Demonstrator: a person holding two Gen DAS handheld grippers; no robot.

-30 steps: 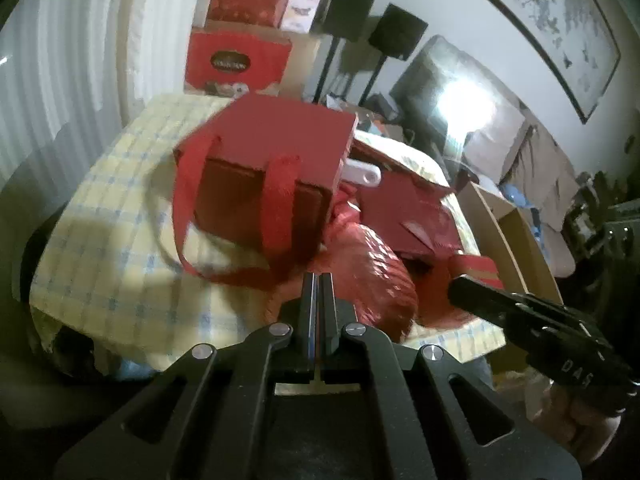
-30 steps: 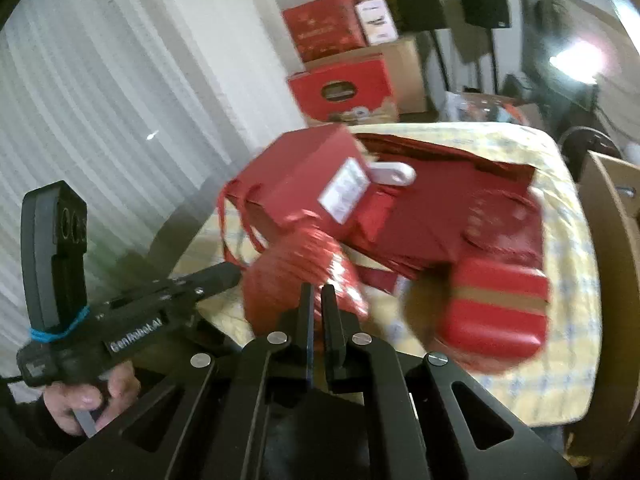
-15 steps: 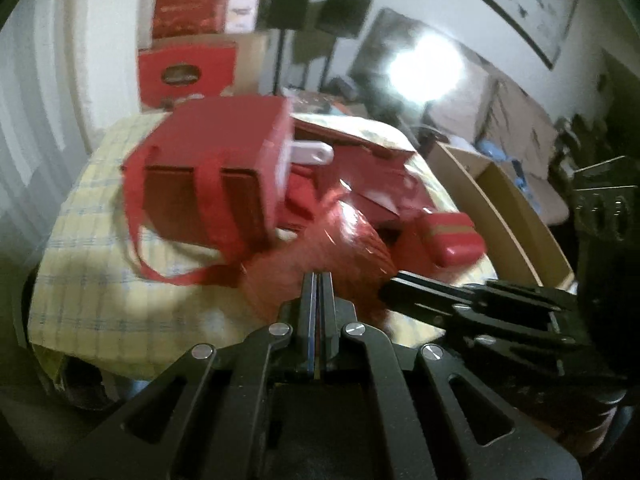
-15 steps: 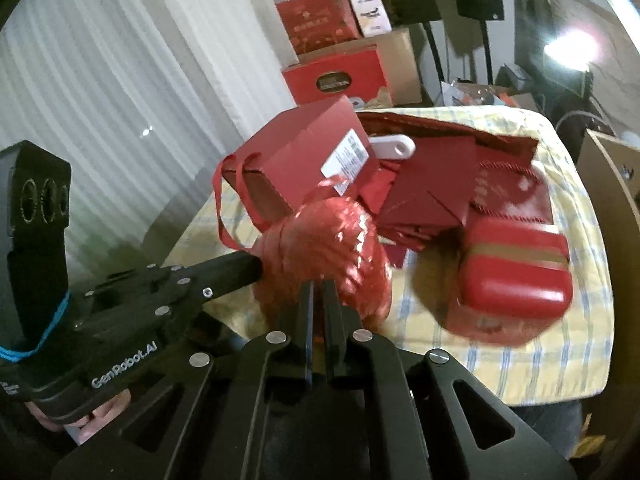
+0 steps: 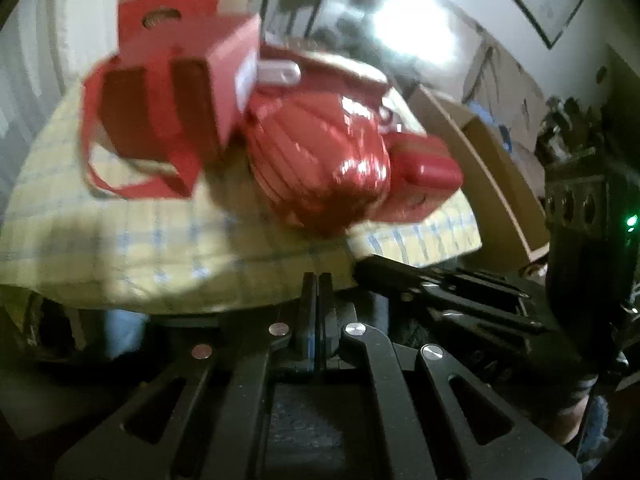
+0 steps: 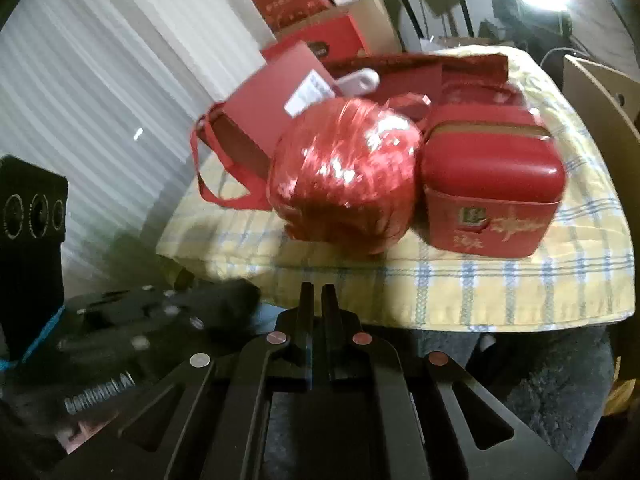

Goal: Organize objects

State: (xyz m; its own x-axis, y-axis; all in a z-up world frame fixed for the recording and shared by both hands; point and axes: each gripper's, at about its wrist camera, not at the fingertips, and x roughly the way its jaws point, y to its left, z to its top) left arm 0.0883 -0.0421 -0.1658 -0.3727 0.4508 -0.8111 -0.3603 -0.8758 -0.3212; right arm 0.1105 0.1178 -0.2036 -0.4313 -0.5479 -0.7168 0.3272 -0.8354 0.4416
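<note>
A shiny red ball of ribbon lies near the front edge of a table covered in yellow checked cloth. To its right stands a red tin with gold writing. Behind on the left lies a red gift box with ribbon handles, with flat red bags and a white item further back. My left gripper and right gripper are both shut with nothing in them, held below and in front of the table edge, apart from all objects.
An open cardboard box stands right of the table. Stacked red and brown boxes and speaker stands sit against the far wall. A white curtain hangs at left. A bright lamp glares at the back right.
Both grippers have drawn back and sunk, so the table edge now lies above their tips. The red ball and tin look larger and closer in both views. Nothing on the table moved.
</note>
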